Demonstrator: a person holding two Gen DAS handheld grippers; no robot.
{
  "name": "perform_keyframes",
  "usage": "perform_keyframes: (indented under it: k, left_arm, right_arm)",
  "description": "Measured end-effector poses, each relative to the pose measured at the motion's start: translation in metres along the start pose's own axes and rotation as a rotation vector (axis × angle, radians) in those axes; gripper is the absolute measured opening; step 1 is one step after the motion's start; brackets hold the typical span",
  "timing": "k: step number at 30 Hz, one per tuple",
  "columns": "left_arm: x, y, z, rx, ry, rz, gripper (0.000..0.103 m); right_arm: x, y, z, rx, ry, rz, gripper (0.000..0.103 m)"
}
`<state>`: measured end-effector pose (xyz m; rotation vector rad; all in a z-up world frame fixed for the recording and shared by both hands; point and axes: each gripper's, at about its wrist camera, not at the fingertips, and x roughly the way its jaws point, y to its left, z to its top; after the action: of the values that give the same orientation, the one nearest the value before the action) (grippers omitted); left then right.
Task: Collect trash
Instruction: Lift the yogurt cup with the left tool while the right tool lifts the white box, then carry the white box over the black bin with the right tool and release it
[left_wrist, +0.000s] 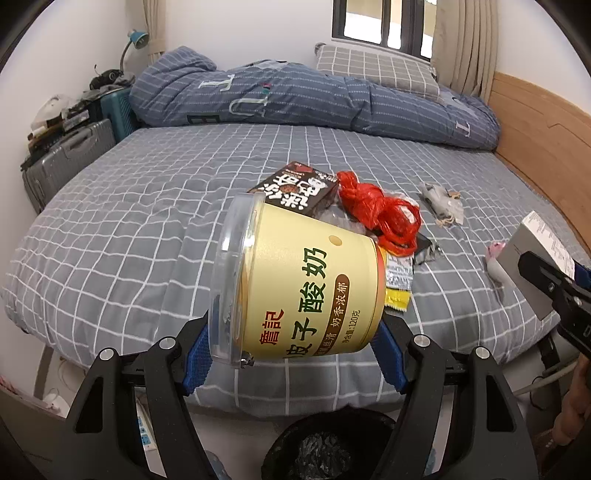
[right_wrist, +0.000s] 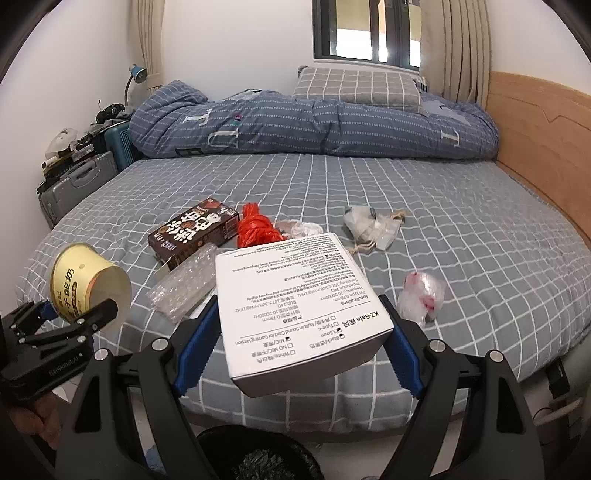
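Note:
My left gripper (left_wrist: 295, 354) is shut on a yellow yogurt cup (left_wrist: 295, 280) with a clear lid, held on its side above the bed's front edge; it also shows in the right wrist view (right_wrist: 88, 288). My right gripper (right_wrist: 299, 343) is shut on a white printed box (right_wrist: 295, 295), held over the bed's front edge; the box also shows in the left wrist view (left_wrist: 532, 258). A black-lined trash bin (left_wrist: 325, 446) (right_wrist: 255, 456) stands on the floor below both grippers. On the bed lie a dark snack box (right_wrist: 192, 230), a red plastic bag (right_wrist: 255, 227) and bubble wrap (right_wrist: 184, 282).
More litter lies on the grey checked bed (right_wrist: 406, 184): a clear bag with string (right_wrist: 369, 225), a clear wrapper with pink spots (right_wrist: 423, 297), foil and yellow sachets (left_wrist: 397, 284). A blue duvet (right_wrist: 314, 125) is at the back, suitcases (right_wrist: 74, 184) on the left, a wooden headboard (right_wrist: 546, 140) on the right.

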<state>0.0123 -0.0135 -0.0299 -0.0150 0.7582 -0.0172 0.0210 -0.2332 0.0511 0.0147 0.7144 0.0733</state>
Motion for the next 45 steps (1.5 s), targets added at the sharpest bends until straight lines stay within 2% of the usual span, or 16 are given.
perform_keyframes:
  k: [17, 29, 45]
  left_arm:
    - [-0.032, -0.003, -0.038, 0.000, 0.012, -0.014, 0.071]
    - [-0.049, 0.010, -0.065, -0.002, 0.036, 0.007, 0.071]
    - [-0.066, 0.016, -0.096, -0.023, 0.085, 0.002, 0.068]
  right_arm:
    - [-0.041, 0.019, -0.029, -0.006, -0.014, 0.024, 0.078]
    - [-0.058, 0.045, -0.058, -0.043, 0.026, 0.061, 0.078]
    - [-0.079, 0.060, -0.090, -0.045, 0.078, 0.063, 0.078]
